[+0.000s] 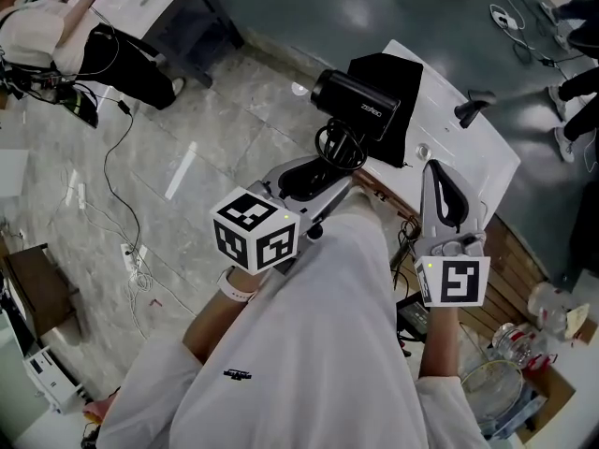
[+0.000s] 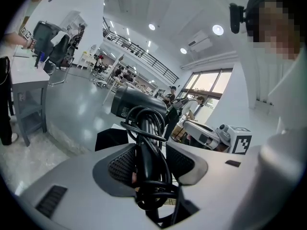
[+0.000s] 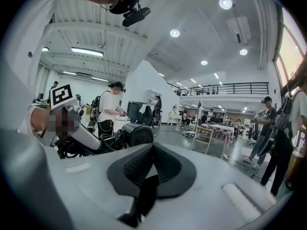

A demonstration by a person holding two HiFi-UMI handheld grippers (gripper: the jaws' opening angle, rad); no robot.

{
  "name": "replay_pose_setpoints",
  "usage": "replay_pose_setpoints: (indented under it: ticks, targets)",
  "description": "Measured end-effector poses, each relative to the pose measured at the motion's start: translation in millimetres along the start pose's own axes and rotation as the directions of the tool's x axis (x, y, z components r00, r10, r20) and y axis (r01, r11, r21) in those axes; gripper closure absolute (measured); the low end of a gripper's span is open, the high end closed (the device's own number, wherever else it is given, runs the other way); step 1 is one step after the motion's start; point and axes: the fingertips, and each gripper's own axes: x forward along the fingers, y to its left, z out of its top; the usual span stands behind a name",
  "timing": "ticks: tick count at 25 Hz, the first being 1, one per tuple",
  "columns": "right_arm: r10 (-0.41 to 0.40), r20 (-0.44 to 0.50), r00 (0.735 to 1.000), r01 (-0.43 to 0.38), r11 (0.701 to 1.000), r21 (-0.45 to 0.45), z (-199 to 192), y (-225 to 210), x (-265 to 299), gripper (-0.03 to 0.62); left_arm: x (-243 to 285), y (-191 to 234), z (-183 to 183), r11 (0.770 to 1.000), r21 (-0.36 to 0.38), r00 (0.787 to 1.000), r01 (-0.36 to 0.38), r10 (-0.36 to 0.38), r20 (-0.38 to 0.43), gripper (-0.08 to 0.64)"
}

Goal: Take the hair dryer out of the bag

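Observation:
The black hair dryer (image 1: 356,106) hangs in the air over the near end of the white table (image 1: 491,162), its cord wound round the handle. My left gripper (image 1: 314,176) is shut on that handle and cord; in the left gripper view the handle (image 2: 144,147) stands between both pads with the dryer body (image 2: 136,104) above. The black bag (image 1: 393,82) lies flat on the table behind the dryer, also visible as a dark sheet (image 2: 109,139). My right gripper (image 1: 438,181) is shut and empty, to the right of the dryer. The right gripper view shows the dryer's rear grille (image 3: 139,134).
A small black object (image 1: 473,108) and a small round piece (image 1: 423,151) lie on the table. Cables and a power strip (image 1: 133,260) trail over the floor at left. Glass jars (image 1: 510,344) sit at lower right. Another person (image 1: 56,26) works at a far desk.

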Motion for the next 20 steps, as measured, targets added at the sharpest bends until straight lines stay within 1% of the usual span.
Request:
replay_pose_setpoints:
  ticks: [9, 20]
  targets:
    - [-0.012, -0.004, 1.0, 0.012, 0.999, 0.034, -4.6, -5.5, 1.0, 0.581, 2.0, 1.4, -1.6, 1.0, -0.005, 1.0, 0.0, 0.0, -0.003, 0.36]
    - [-0.021, -0.019, 1.0, 0.021, 0.999, 0.043, -9.6, -6.3, 8.4, 0.581, 4.0, 6.3, -5.7, 1.0, 0.0, 1.0, 0.002, -0.002, -0.025, 0.36]
